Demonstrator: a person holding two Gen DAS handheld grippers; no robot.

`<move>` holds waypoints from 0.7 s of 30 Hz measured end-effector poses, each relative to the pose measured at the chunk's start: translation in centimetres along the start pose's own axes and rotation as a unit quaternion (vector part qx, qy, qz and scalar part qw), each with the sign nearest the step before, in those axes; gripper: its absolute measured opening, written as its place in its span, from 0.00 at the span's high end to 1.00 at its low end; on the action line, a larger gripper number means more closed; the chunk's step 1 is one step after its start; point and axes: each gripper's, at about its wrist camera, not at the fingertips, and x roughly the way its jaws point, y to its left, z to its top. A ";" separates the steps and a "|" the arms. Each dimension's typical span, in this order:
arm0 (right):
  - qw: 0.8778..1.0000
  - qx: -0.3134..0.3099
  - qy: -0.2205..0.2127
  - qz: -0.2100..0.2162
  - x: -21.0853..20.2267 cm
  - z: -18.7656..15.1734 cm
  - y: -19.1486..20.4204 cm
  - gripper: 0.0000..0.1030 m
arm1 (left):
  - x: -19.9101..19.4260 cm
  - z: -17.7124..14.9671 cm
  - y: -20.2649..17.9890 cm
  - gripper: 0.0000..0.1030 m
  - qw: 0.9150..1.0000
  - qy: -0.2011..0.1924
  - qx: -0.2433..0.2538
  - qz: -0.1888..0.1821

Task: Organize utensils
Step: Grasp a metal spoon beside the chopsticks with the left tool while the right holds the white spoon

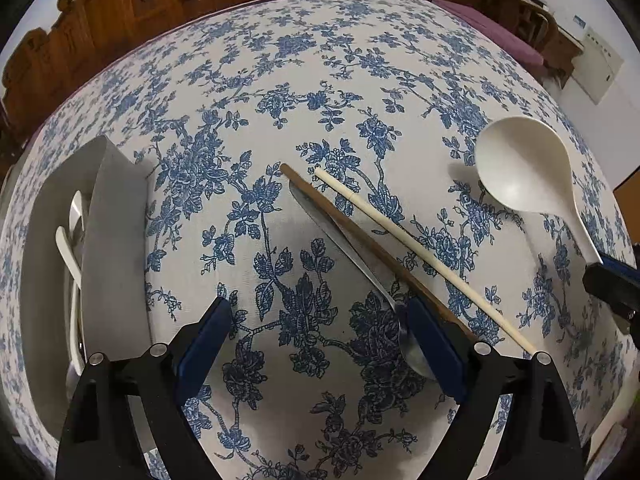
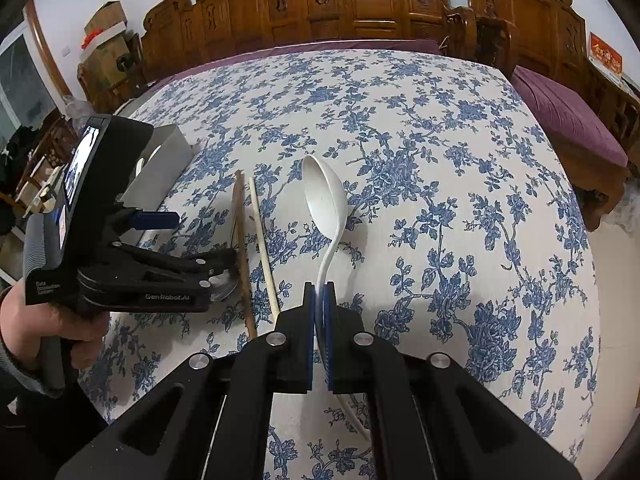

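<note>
My right gripper is shut on the handle of a big white spoon, whose bowl points away and is turned on its side over the cloth. The white spoon also shows in the left wrist view, with the right gripper at the frame's edge. My left gripper is open and low over the table. A metal spoon lies with its bowl against the inside of the right finger. Beside it lie a brown chopstick and a white chopstick. From the right wrist, the left gripper hovers over the metal spoon.
A grey-white organizer box stands at the left with white spoons inside. The table wears a blue floral cloth. Carved wooden furniture and a purple-cushioned bench ring the table. A hand holds the left gripper.
</note>
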 end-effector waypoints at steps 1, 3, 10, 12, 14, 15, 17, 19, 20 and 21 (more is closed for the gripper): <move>1.000 0.001 0.000 0.001 0.0 -0.1 0.0 0.95 | 0.0 0.0 0.0 0.16 1.000 0.000 -0.001 0.000; 1.000 0.001 0.001 0.001 0.1 -0.2 0.1 0.95 | 0.1 0.2 0.1 0.16 1.000 0.003 -0.006 -0.001; 1.000 -0.001 0.004 0.002 0.3 -0.7 0.6 0.95 | -0.1 -0.2 1.1 0.23 1.000 0.004 -0.009 -0.007; 1.000 0.000 0.004 0.002 0.4 -0.8 0.7 0.95 | -0.2 -0.1 1.0 0.27 1.000 0.004 -0.011 -0.012; 1.000 0.001 0.005 0.004 0.5 -0.9 0.7 0.95 | -0.2 0.1 0.6 0.31 1.000 0.003 -0.007 -0.012; 1.000 0.001 0.005 0.004 0.5 -0.9 0.8 0.95 | -0.2 0.3 0.5 0.35 1.000 0.002 -0.006 -0.013; 1.000 0.001 0.006 0.004 0.5 -1.0 0.9 0.95 | -0.2 0.7 0.2 0.42 1.000 0.002 -0.007 -0.014; 1.000 0.002 0.007 0.005 0.5 -1.1 0.9 0.95 | -0.2 1.1 0.1 0.47 1.000 0.003 -0.010 -0.013; 1.000 0.002 0.007 0.005 0.5 -1.1 0.9 0.95 | -0.2 1.1 0.1 0.48 1.000 0.003 -0.010 -0.012; 1.000 0.002 0.007 0.004 0.5 -1.1 0.9 0.95 | -0.2 1.1 0.1 0.54 1.000 0.003 -0.009 -0.012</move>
